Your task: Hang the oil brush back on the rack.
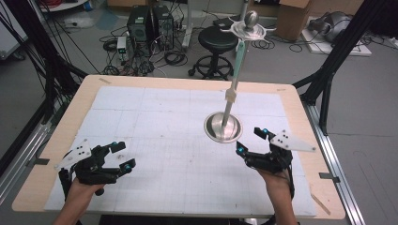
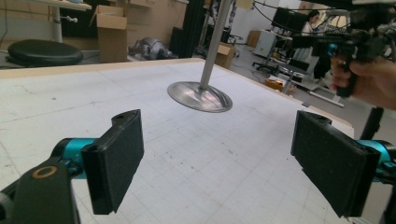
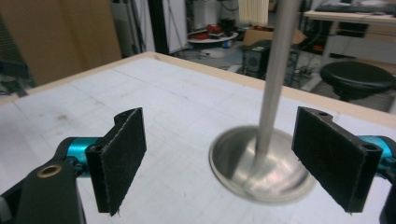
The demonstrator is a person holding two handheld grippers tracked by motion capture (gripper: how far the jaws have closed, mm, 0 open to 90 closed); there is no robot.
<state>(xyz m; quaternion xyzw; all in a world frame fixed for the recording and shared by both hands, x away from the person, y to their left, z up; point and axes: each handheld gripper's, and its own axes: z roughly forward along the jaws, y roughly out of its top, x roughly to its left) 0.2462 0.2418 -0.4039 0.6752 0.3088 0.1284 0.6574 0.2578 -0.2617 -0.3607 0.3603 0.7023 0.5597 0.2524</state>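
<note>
Two hands come in from the near edge of the table (image 1: 56, 140), each holding a gripper. On the left, the left gripper (image 1: 123, 154) rests low over the white mat (image 1: 155, 122), close to the near-left corner, with its jaws spread wide and nothing between them. On the right, the right gripper (image 1: 253, 140) hangs just near of the stand (image 1: 223, 127); its jaws are also wide apart and hold nothing.

From the right gripper view, the stand's round metal base (image 3: 243, 163) lies between the two pads (image 3: 122, 158) but farther off, not touching them. The thin pole (image 1: 234, 84) rises from the base, leans a little, and carries a metal disc with a ball (image 1: 250, 23) at the top.

The base sits right of the mat's centre, well apart from the right and far edges. Much free mat stays open on the left and in the middle, between the two grippers. Beyond the far edge a black stool (image 1: 217, 47) stands on the floor.
</note>
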